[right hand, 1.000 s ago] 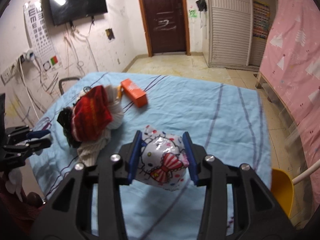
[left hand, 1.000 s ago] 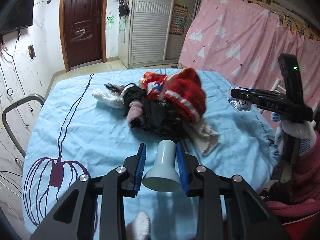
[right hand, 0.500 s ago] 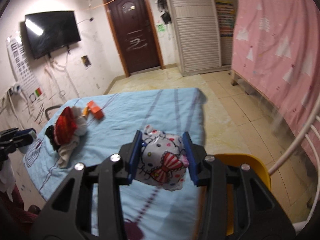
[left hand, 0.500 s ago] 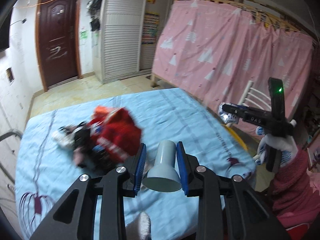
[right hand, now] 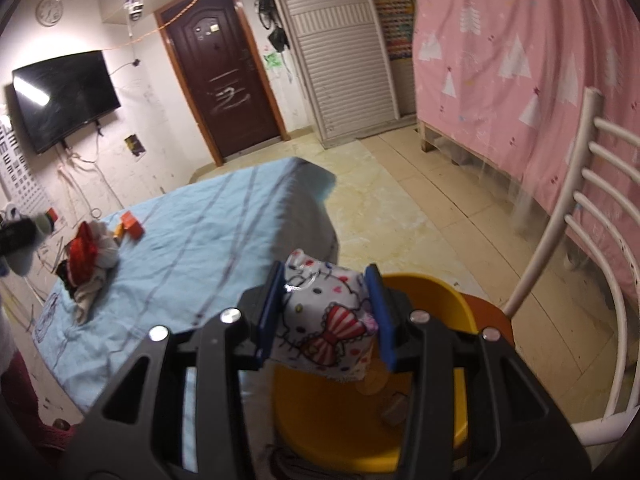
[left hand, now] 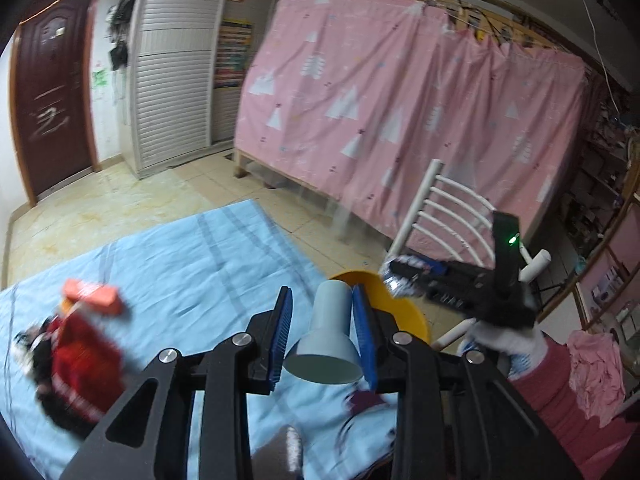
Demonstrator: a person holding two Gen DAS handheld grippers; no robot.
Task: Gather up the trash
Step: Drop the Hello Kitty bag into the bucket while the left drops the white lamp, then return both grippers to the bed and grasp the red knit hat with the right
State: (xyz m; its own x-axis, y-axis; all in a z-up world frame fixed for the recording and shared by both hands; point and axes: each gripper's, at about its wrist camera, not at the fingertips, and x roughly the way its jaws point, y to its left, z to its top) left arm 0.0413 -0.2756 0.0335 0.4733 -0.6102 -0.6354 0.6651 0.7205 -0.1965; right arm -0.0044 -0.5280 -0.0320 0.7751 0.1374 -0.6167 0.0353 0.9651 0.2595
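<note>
Both tongs carried trash toward the yellow bin.

Lower centre of its view, the left gripper [left hand: 322, 334] clenched a pale blue cup [left hand: 325, 338], long axis along the fingers, mouth toward the camera. The right gripper [right hand: 326, 322] gripped a cartoon-print packet [right hand: 326, 330] just above the yellow bin [right hand: 424, 292], apparently ready to drop it.

Home bedroom, pink bed curtain [left hand: 400, 112], wall TV [right hand: 64, 98], louvred wardrobe [right hand: 340, 60], wooden door [right hand: 224, 80], tiled floor [right hand: 400, 200]
</note>
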